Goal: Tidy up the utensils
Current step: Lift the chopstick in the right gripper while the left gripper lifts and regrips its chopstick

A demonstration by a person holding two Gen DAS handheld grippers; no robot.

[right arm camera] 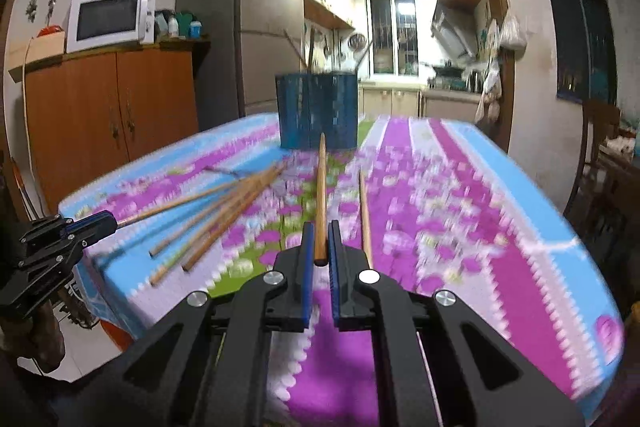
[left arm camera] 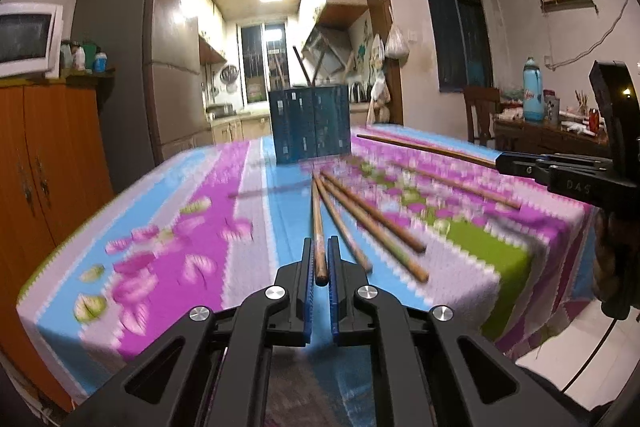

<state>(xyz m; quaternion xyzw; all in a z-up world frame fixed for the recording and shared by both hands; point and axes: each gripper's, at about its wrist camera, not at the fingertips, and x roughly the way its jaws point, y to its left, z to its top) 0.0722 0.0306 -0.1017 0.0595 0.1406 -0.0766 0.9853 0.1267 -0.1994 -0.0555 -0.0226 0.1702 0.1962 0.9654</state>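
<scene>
A dark blue slatted utensil holder (left arm camera: 310, 125) stood at the far middle of the tabletop (left arm camera: 188, 211), with a few sticks upright in it. Before it, loose brown wooden chopsticks (left arm camera: 368, 223) lay fanned on the tabletop. The left claw (left arm camera: 319, 267) and right claw (right arm camera: 319, 245) each gripped one chopstick, pointing toward the holder.

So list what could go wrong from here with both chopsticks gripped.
1. Each gripper, left and right, pinches its chopstick only at the thick end, so the long free length could swing or slip.
2. The holder already has sticks poking out; an incoming tip could catch on them.
3. The loose chopsticks lie near the table edge and could get knocked off.
</scene>
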